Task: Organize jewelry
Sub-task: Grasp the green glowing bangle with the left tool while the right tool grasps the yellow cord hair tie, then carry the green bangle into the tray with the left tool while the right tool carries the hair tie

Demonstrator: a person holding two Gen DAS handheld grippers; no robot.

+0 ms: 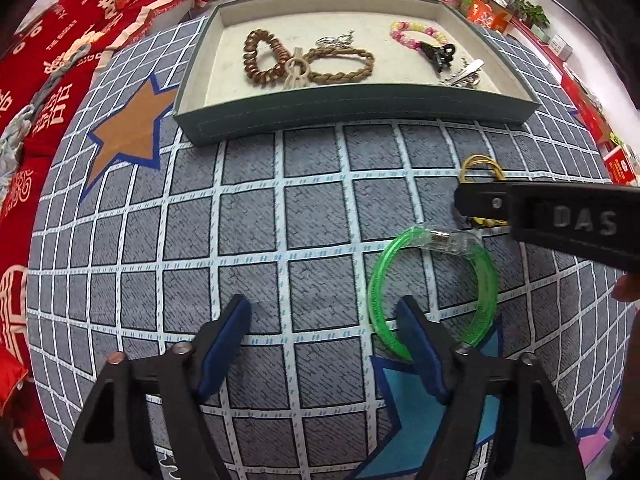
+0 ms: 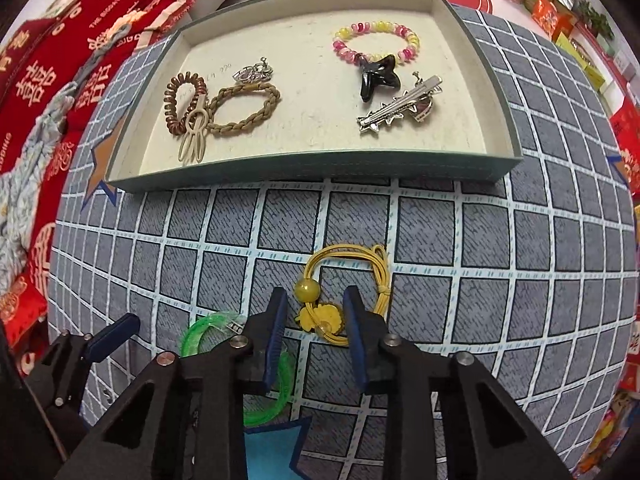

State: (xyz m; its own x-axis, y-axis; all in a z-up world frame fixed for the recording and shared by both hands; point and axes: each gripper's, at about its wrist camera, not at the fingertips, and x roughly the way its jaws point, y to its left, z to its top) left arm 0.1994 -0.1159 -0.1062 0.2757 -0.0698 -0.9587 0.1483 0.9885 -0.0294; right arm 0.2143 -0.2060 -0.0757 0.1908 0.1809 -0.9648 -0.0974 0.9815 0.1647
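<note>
The right gripper [image 2: 316, 312] is held spread, its blue-padded fingers [image 2: 276, 320] set either side of the yellow flower charm of a yellow elastic hair tie with a round bead [image 2: 348, 276], which lies on the grey grid-patterned mat [image 2: 500, 280] just before the near wall of the shallow grey-green tray [image 2: 320, 170]; contact cannot be made out. In the left wrist view most of that tie is hidden behind the right gripper. The left gripper [image 1: 324, 344] is also spread, one finger over the translucent green plastic bangle [image 1: 432, 292], partly covering it. Inside the tray, a brown spiral hair tie [image 2: 182, 100] and braided tan band [image 2: 244, 114] are seen toward the left end, a pink-and-yellow beaded bracelet [image 2: 376, 40], black claw clip [image 2: 376, 74] and silver spiked clip [image 2: 400, 108] toward the right.
</note>
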